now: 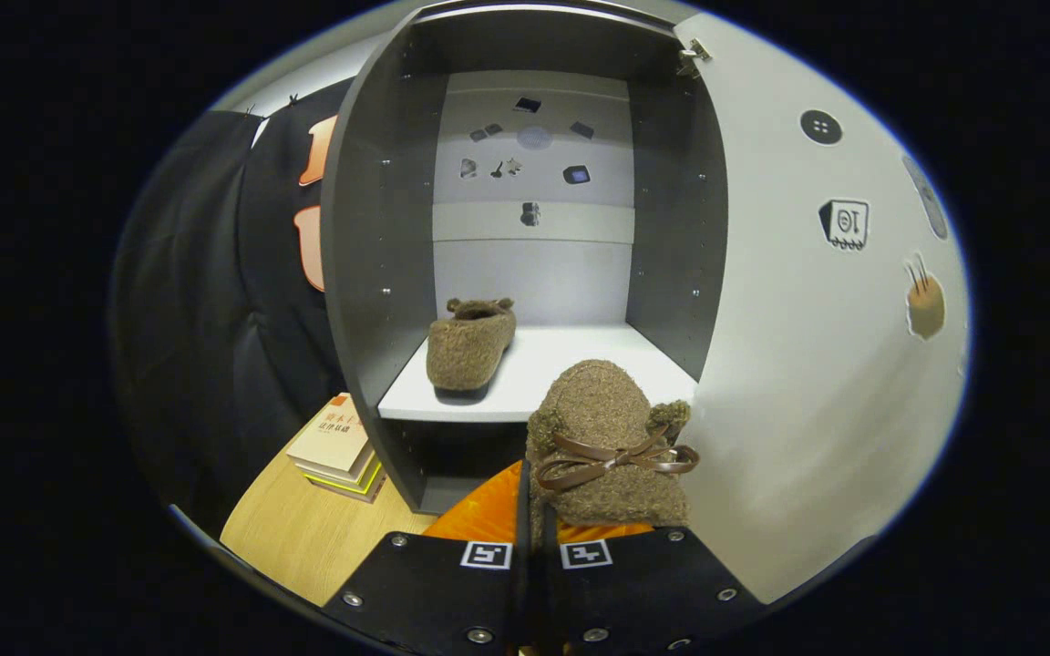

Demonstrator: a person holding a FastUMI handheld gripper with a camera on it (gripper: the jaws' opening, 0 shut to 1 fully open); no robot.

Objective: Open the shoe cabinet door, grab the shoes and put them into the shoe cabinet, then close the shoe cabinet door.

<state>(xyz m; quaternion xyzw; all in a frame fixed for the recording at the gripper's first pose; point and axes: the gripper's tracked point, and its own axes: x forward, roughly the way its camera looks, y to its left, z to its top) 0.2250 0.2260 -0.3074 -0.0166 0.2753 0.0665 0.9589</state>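
Note:
The shoe cabinet [379, 255] stands open just ahead, its white door [817, 364] swung out beside the fingers. One fuzzy brown shoe [470, 344] sits on the white shelf [580, 364] inside, toward the cabinet's left wall. A second fuzzy brown shoe [612, 446] with a brown ribbon bow is held up in front of the shelf's front edge. My gripper [536, 538] is shut on this shoe's rear rim, with the toe pointing toward the cabinet.
A stack of books [338, 446] lies on the wooden table [306, 538] beside the cabinet's left wall. Small stickers dot the cabinet's back panel and the door's inner face. Black cloth hangs behind the books.

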